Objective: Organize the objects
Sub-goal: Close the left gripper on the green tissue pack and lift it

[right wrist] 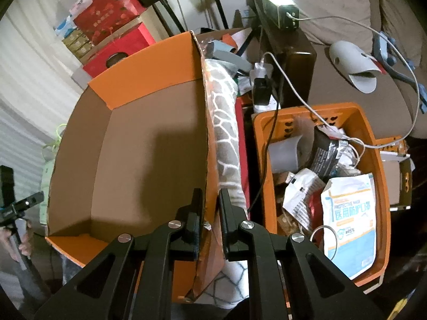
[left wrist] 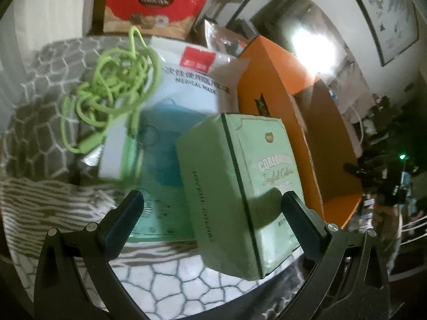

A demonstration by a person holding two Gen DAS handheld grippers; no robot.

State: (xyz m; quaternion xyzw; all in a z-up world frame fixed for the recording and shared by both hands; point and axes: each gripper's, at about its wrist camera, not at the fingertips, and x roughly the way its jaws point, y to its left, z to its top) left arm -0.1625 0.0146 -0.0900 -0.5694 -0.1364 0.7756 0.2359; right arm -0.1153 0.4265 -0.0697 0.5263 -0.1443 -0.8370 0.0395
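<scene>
In the left wrist view a pale green tin box [left wrist: 240,186] lies tilted on a mask pack, beside an orange cardboard box [left wrist: 293,101]. My left gripper [left wrist: 212,196] is open over the tin. Its right finger [left wrist: 299,221] is over the tin's lid and its left finger [left wrist: 125,221] stands clear of the tin's side. In the right wrist view the orange cardboard box [right wrist: 146,160] is open and empty. My right gripper [right wrist: 210,197] is shut on the box's right wall, one finger inside and one outside.
A tangled green cable [left wrist: 106,93] and a white charger [left wrist: 112,154] lie on a medical mask pack [left wrist: 186,90]. A grey patterned cloth [right wrist: 224,106] covers the surface. An orange plastic basket [right wrist: 307,109] full of packets stands right of the box. Red boxes [right wrist: 112,26] are stacked behind.
</scene>
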